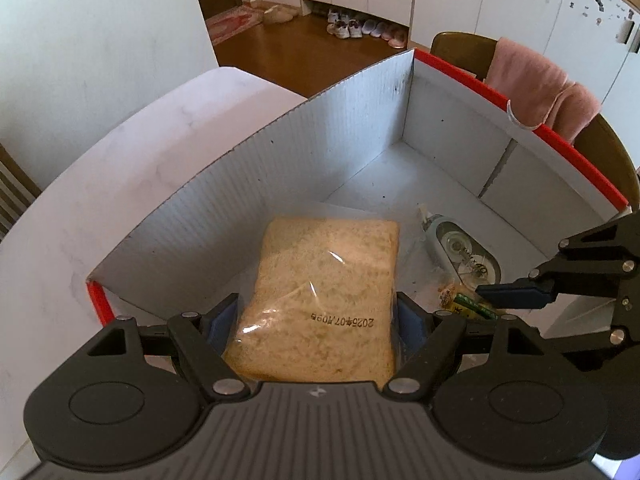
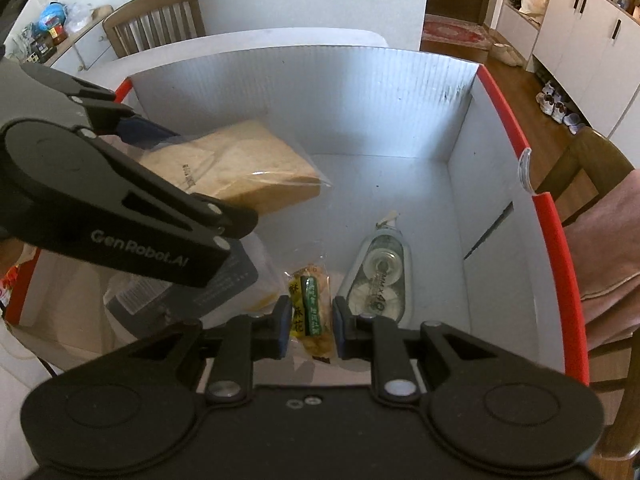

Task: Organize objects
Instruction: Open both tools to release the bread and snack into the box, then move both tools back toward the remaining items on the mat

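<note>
I had both tools down inside the white box with the red rim, which stood on the pale surface. My left hand-held gripper was clamped on the bagged bread, its blue pads pressed to the two sides of the clear wrapper; from the right wrist camera the loaf hung tilted above the box floor, held near the left wall. My right hand-held gripper had its jaws drawn narrow on a small snack packet in yellow and green, the pads against its edges. I could not tell whether the packet rested on the box floor or was lifted clear of it. Just beside it, to the right, a correction tape dispenser lay flat on the box floor. A pink cloth hung over a chair behind the far wall.
</note>
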Tool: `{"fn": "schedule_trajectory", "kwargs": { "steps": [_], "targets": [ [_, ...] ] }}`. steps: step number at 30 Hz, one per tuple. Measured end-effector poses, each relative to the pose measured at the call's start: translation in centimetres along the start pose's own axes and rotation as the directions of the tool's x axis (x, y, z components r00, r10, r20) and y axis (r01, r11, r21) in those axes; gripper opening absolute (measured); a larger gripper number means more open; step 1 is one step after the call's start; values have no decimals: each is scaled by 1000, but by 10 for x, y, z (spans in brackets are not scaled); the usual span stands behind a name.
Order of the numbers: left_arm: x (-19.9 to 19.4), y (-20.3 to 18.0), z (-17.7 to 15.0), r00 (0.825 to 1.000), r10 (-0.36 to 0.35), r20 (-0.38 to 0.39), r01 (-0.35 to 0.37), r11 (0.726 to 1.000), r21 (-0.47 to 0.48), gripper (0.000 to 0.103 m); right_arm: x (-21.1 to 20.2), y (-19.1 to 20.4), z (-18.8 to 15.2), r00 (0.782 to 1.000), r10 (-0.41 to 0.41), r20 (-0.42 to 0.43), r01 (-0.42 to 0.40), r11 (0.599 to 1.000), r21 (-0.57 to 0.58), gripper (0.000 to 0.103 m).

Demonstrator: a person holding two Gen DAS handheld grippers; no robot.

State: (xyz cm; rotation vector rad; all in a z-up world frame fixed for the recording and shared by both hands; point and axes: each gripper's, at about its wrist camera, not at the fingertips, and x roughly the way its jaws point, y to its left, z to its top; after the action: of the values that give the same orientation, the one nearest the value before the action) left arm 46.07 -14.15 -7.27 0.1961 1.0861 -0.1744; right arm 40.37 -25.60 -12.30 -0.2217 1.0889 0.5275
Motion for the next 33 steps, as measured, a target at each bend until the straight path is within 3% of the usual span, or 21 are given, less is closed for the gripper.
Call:
{"fn": "schedule_trajectory", "kwargs": {
  "steps": [7,15,28,30,33],
  "targets": [
    [10,-4,1,1000,7,-23,-7,1000,-4,81,-2,-2,-3,1000,9,8,-9,1000,-28,22],
    [8,0,-2,1000,-24,2,24,998,-50,81,-22,-11,-4,998,40,57,-39,999,-22,27],
    [-37,12,-30,991,-80,110,96,984,-150,85,-64,-24,-10,987,80,142,-87,995,44,31],
    [-47,14,-35,987,-91,135,114,978,-172,93,-70,-23,-13,984,86,157,-96,994,52,32],
    [-63,16,-43,978,-111,179,146,969,-198,93,-80,-20,-16,978,105,183,-117,991,59,32]
  ]
}}
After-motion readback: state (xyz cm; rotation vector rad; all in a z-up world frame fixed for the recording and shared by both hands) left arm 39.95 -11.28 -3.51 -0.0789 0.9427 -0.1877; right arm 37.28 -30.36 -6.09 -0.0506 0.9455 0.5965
